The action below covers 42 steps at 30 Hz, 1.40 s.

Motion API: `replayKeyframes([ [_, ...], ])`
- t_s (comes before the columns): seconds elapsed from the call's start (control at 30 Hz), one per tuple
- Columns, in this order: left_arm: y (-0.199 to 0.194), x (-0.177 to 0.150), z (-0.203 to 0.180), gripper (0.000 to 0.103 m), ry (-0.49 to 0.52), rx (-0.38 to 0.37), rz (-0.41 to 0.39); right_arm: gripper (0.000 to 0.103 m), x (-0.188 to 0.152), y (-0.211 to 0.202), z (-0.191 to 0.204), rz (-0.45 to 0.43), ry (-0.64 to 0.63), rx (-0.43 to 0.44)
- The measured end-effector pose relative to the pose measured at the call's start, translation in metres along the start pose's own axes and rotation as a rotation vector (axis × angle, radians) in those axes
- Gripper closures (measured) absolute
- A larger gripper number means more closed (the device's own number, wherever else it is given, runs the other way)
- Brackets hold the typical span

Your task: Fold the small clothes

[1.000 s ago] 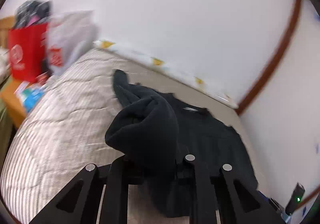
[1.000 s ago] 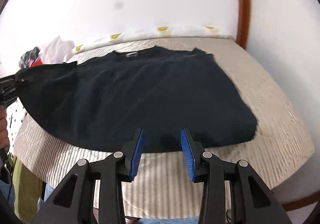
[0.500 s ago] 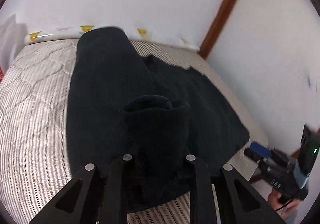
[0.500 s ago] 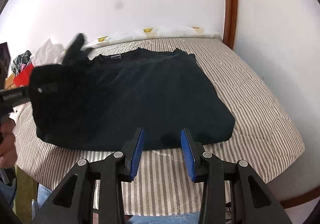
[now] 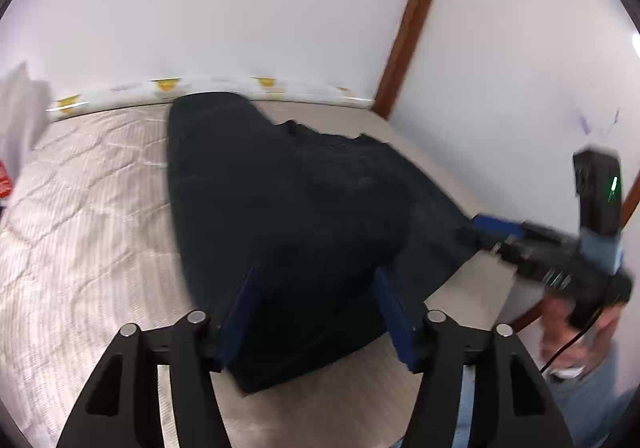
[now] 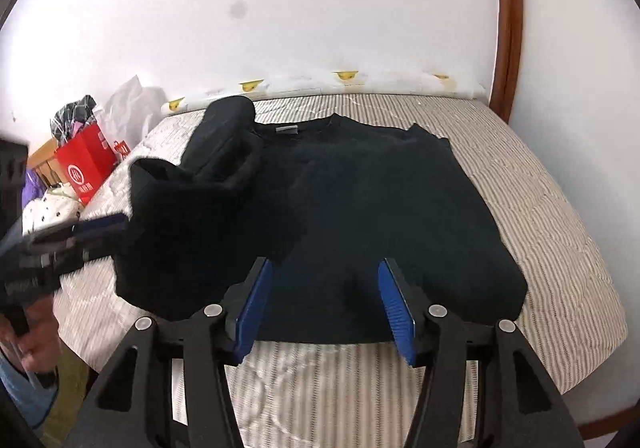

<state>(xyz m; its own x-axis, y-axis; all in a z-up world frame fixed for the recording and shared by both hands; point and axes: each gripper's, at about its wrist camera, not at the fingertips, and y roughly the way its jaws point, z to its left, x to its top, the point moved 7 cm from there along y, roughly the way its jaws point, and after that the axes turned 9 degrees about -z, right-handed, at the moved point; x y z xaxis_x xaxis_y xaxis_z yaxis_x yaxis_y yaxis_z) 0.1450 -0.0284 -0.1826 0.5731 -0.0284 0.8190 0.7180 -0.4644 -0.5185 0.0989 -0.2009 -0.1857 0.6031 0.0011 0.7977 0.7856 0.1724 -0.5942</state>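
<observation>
half a second ago the left gripper [image 5: 316, 312] was clamped on a bunched fold of the sweater [image 6: 384, 207], its pads buried in cloth; now its jaws are opening and both blue pads [image 5: 240, 312] show, with the dark cloth lying between them and not plainly pinched. the sleeve [image 6: 224, 139] that was raised in the air has come over onto the body of the sweater. the right gripper [image 6: 326, 306] was narrower before; its jaws are opening too.

the sweater is black, lying on the striped bed [image 6: 560, 215] with its collar and label towards the wall [image 6: 320, 7]. its right side lies flat, with the hem near the bed's front edge. the left side is heaped: the sleeve stands rolled and thick, folded across the chest, and a lump of cloth hangs at the left gripper's tip in the right wrist view, where motion blurs it.

the right gripper sits about half open at the hem, its pads either side of the cloth edge; whether they touch it i cannot tell. a red bag [image 6: 86, 167] stands beyond the bed's left side.
</observation>
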Motion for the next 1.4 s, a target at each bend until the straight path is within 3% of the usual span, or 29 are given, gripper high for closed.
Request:
replayKeyframes([
  [0.1, -0.009, -0.017, 0.022, 0.036, -0.023, 0.035, 0.016, 0.045, 0.006, -0.002, 0.016, 0.01, 0.066, 0.085],
  [0.3, -0.012, -0.045, 0.058, 0.034, -0.13, 0.044, 0.074, 0.038, 0.019, 0.0, 0.062, -0.001, 0.112, 0.236],
  [0.47, -0.019, -0.06, 0.063, 0.034, -0.167, 0.019, 0.083, 0.037, 0.015, 0.034, 0.093, 0.067, 0.096, 0.214],
  [0.63, -0.005, -0.06, 0.053, 0.032, -0.154, -0.028, 0.101, 0.038, 0.011, 0.077, 0.1, 0.11, 0.142, 0.177],
  [0.7, 0.002, -0.058, 0.048, 0.032, -0.136, -0.026, 0.111, 0.052, 0.013, 0.092, 0.097, 0.099, 0.156, 0.161],
  [0.73, 0.007, -0.055, 0.044, 0.032, -0.126, -0.02, 0.112, 0.07, 0.015, 0.096, 0.095, 0.092, 0.165, 0.163],
  [0.77, 0.01, -0.052, 0.041, 0.032, -0.122, -0.019, 0.111, 0.079, 0.017, 0.099, 0.094, 0.088, 0.176, 0.179],
  [0.8, 0.013, -0.048, 0.037, 0.032, -0.119, -0.022, 0.108, 0.083, 0.02, 0.099, 0.093, 0.073, 0.185, 0.19],
  [0.9, 0.027, -0.04, 0.026, 0.032, -0.103, -0.024, 0.122, 0.087, 0.037, 0.078, 0.082, -0.026, 0.143, 0.172],
  [1.07, 0.052, -0.035, 0.005, 0.033, -0.072, -0.033, 0.157, 0.088, 0.06, 0.041, 0.043, -0.163, 0.058, 0.063],
  [1.3, 0.073, -0.019, -0.039, 0.033, -0.021, -0.116, 0.154, 0.089, 0.067, 0.03, -0.047, -0.205, 0.054, -0.056],
  [1.4, 0.084, -0.018, -0.06, 0.033, 0.033, -0.111, 0.161, 0.089, 0.06, 0.024, -0.088, -0.222, 0.078, -0.111],
])
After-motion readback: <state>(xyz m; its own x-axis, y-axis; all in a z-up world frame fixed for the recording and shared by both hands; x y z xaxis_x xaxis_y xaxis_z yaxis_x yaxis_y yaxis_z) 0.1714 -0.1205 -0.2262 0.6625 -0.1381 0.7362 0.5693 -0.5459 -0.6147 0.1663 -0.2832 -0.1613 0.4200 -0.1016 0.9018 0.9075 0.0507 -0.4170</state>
